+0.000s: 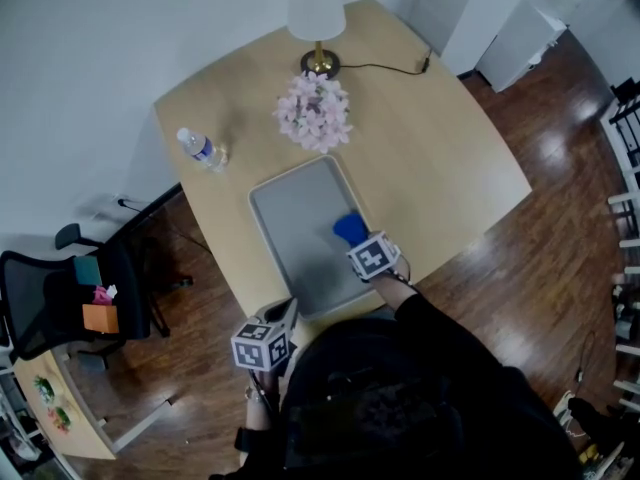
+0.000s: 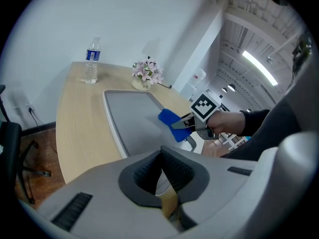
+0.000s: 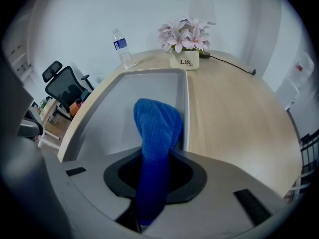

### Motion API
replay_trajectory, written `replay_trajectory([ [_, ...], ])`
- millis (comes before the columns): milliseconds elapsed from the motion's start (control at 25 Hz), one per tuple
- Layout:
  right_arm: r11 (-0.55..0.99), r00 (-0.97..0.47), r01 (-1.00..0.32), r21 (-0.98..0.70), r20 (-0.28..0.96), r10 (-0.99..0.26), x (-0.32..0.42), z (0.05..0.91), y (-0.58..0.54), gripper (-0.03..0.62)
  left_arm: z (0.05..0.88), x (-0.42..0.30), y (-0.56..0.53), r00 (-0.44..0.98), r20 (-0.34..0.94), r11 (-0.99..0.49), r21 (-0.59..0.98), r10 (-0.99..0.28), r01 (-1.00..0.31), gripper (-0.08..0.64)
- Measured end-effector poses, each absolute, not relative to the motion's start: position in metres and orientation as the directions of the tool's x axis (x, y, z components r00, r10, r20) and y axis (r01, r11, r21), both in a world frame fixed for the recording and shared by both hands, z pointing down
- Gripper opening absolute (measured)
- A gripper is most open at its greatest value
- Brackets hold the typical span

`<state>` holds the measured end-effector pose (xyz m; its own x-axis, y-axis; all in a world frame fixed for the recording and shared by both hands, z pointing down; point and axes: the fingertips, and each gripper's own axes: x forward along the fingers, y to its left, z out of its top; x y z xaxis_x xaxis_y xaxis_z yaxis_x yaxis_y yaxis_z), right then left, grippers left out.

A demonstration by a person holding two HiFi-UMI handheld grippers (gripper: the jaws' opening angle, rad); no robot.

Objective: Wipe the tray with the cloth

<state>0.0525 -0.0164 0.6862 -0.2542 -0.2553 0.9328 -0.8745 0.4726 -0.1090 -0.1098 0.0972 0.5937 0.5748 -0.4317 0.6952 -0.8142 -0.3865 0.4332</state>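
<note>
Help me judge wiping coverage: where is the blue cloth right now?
In the head view the blue cloth hangs over the gray tray by its right rim, pinched in the right gripper; the flower pot stands beyond the tray's far end.

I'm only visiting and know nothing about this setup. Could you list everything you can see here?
table: 1, light wood, middle of the room
tray: 1, grey, near side of the table
cloth: 1, blue, over the tray's right part
flowers: 1 pot, pink, just beyond the tray
lamp: 1, white shade, far table edge behind the flowers
cable: 1, black, running right from the lamp
bottle: 1, clear with a blue label, table's left side
chair: 1, black, on the floor left of the table
left hand-held gripper: 1, grey, tips together, by the tray's near corner
right hand-held gripper: 1, grey, shut on the cloth
</note>
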Motion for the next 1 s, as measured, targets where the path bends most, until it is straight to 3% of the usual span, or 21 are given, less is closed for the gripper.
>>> replay_trajectory([
  [240,0.463,-0.294,-0.872,-0.158,0.926,-0.237,0.043,0.679,-0.008,0.089,0.589,-0.112,0.100,0.564,0.690,-0.374,0.427,-0.453,-0.823,0.000],
  [360,0.546,-0.431,-0.798,-0.255,0.875,-0.220,-0.015,0.657,0.008,0.089,0.590,-0.119,0.107,0.552,0.693,-0.354,0.426,-0.464,-0.833,0.000],
  [480,0.657,-0.524,-0.679,-0.327,0.843,-0.121,-0.085,0.652,0.041,0.089,0.593,-0.130,0.115,0.538,0.699,-0.327,0.428,-0.471,-0.843,0.000],
  [640,0.749,-0.459,-0.590,-0.302,0.889,-0.003,-0.125,0.680,0.084,0.089,0.593,-0.141,0.131,0.520,0.712,-0.302,0.423,-0.473,-0.854,0.000],
  [1000,0.765,-0.404,-0.604,-0.221,0.913,-0.055,-0.111,0.675,0.077,0.089,0.599,-0.136,0.144,0.532,0.713,-0.323,0.424,-0.457,-0.846,0.000],
])
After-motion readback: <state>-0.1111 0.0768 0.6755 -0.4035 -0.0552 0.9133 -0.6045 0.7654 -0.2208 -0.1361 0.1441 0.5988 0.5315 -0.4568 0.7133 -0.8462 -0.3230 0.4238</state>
